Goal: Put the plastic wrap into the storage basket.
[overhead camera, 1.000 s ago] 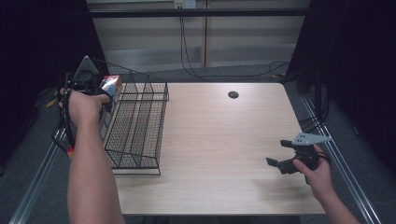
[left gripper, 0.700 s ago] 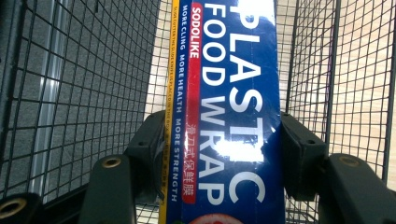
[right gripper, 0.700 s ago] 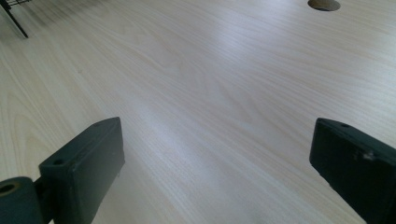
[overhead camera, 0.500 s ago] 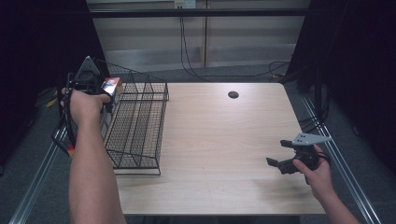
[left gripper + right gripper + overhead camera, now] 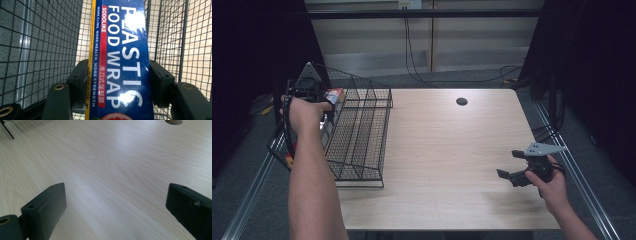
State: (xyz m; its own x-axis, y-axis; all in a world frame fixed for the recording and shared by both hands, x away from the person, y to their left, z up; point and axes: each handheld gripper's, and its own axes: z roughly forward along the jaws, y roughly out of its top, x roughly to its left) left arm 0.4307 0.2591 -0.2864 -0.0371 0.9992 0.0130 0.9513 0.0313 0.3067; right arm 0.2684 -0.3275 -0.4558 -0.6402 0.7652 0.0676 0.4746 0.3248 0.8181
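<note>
the left tongs are clenched on a long blue box of plastic wrap, one jaw pressed against each long side. in the high view the left hand holds that box at the far left corner of the black wire rack, which stands along the left edge of the wooden surface. from the left gripper view the box points down into the rack, with mesh on both sides of it and the pale wood showing through the wires.

the step in hand looks like setting the box into the rack. to do it well, keep the box lined up with the rack's long channel so that its corners do not catch on the mesh. lower it until its underside is borne by the wires. only then let the jaws go, and draw the tongs straight back along the box rather than sideways, since the mesh sits close on either side. the glossy cardboard could slip if the grip loosens early, so the squeeze should stay even until the box is seated.

the right tongs are released, jaws wide apart, low over the bare surface near its right edge, well apart from the rack. they grasp nothing and can wait there.
</note>
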